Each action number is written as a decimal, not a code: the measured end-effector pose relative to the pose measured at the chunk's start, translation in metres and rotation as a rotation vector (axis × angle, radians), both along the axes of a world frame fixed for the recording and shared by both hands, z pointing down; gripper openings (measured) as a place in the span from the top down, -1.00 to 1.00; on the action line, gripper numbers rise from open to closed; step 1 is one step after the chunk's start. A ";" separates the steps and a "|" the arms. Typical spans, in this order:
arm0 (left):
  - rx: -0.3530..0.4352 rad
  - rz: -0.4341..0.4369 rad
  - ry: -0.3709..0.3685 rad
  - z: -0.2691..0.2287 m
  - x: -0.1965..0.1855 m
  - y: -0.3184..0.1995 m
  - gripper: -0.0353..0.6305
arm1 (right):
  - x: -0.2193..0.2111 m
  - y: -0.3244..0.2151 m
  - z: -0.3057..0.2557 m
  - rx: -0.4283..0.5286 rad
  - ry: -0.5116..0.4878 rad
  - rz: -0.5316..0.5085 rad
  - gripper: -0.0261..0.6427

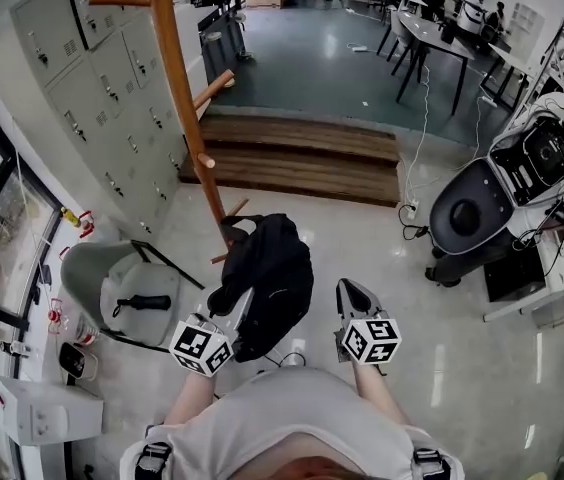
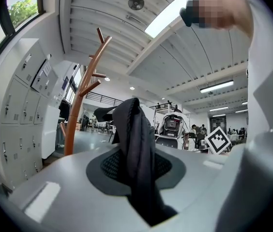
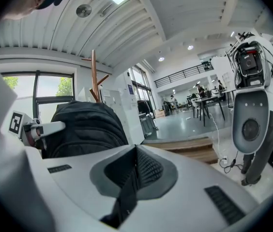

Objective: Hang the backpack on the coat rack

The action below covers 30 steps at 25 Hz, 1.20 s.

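- A bank of grey lockers [image 1: 112, 98] lines the left wall, each door with a small handle.
- Wooden steps [image 1: 302, 158] run across the room, between the pale glossy floor [image 1: 462, 348] and a darker floor beyond.
- A grey tub-shaped seat [image 1: 92, 268] stands near the lockers, with a black object [image 1: 147, 303] lying in it.
- A black-and-white machine [image 1: 502, 198] stands at the right, cables trailing from it.
- Dark tables [image 1: 432, 38] stand at the back, with people near them.
- A white slatted ceiling [image 2: 127, 28] carries strip lights.
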<state>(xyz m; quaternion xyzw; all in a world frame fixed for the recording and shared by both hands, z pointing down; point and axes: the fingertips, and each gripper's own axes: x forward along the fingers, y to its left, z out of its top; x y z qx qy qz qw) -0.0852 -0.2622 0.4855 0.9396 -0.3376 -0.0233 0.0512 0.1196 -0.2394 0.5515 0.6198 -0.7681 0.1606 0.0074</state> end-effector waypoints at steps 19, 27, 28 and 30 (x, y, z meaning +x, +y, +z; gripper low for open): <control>0.121 0.030 0.080 -0.120 -0.022 -0.016 0.63 | 0.007 0.021 0.024 -0.040 -0.018 0.023 0.89; 0.113 0.027 0.096 -0.156 -0.029 -0.040 0.63 | 0.007 0.027 0.025 -0.044 -0.023 0.019 0.89; 0.109 0.027 0.098 -0.158 -0.030 -0.045 0.63 | 0.009 0.027 0.025 -0.043 -0.024 0.025 0.89; 0.083 0.024 0.107 -0.156 -0.032 -0.058 0.63 | 0.013 0.027 0.024 -0.042 -0.024 0.037 0.89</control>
